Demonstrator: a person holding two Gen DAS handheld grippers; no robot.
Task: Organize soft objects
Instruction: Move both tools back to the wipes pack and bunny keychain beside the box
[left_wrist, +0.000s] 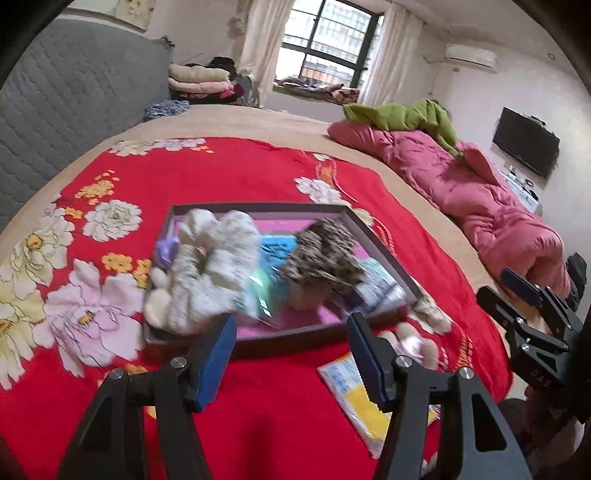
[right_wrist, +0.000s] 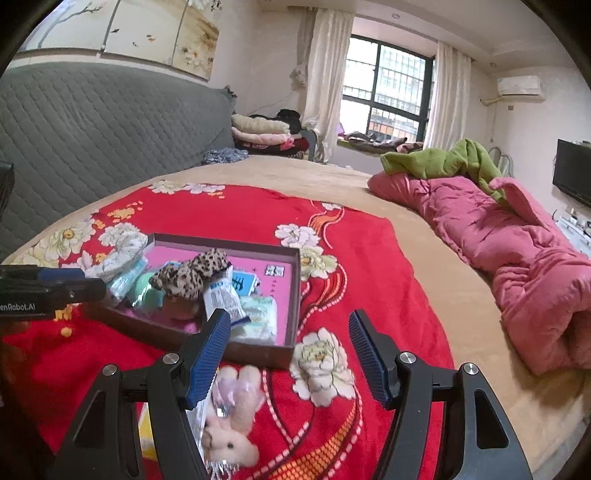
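A shallow brown box (right_wrist: 291, 295) with a pink inner floor sits on the red floral blanket (right_wrist: 258, 214) that covers the bed, left of centre in the right wrist view and at mid-frame in the left wrist view. Inside it lie a leopard-print scrunchie (right_wrist: 192, 275), a white fuzzy scrunchie (left_wrist: 214, 266) at the box's left end, a small purple piece (left_wrist: 165, 251) at that end's edge, and several small printed packets (right_wrist: 225, 299).

The left gripper (left_wrist: 291, 354) hangs at the lower middle of its own view with both blue-padded fingers (left_wrist: 218, 358) spread wide and nothing between them; the near wall of the box shows through the gap. The picture there is smeared, so fine detail in the box is hard to read.

The right gripper (right_wrist: 288, 358) is likewise released, its fingers (right_wrist: 207, 354) well apart over the blanket just in front of the box. A pink plush rabbit (right_wrist: 232, 421) lies on the blanket at the lower left of that view, partly behind the left-hand finger and outside the box. A yellow-and-white packet (left_wrist: 354, 398) lies on the blanket near the box's front in the left wrist view.

A crumpled pink quilt (right_wrist: 517, 258) with a green cloth (right_wrist: 443, 158) on it runs along the right side of the bed.
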